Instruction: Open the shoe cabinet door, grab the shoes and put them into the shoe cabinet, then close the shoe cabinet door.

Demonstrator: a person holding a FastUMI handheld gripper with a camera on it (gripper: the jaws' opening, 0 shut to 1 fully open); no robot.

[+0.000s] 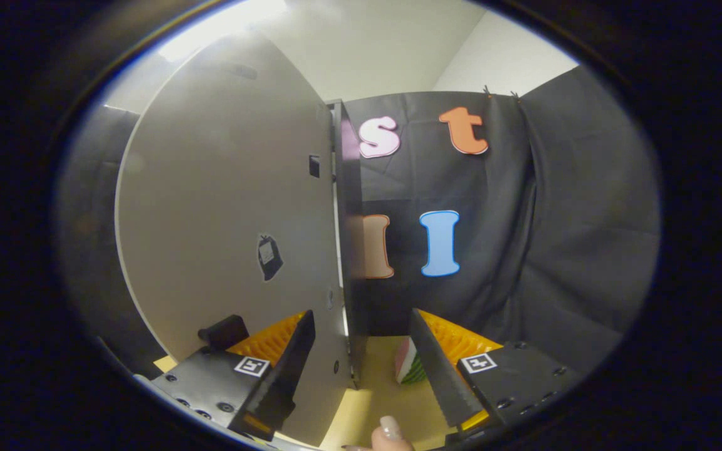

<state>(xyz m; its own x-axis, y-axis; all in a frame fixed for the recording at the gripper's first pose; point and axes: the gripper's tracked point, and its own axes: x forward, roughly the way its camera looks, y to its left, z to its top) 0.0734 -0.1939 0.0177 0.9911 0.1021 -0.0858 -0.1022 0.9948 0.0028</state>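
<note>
Swinging: cabinet door (pixel 223 207), left, edge-on between the fingers.
Fingers: gripper (pixel 361 369) spread wide, gripping nothing; door edge (pixel 350 250) sits just right of the left finger.
Shoe: striped piece (pixel 410 363) on the surface (pixel 380 382), far right of door.
Advice: probably keep fingers straddling the edge.

One cabinet door (pixel 229 207), one striped block (pixel 410 369), two spread fingers (pixel 289 369), one fingertip (pixel 390 428).

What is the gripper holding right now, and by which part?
Nothing is clamped. The gripper has its jaws open, straddling the free edge of the open cabinet door near its bottom without pressing on it.
</note>
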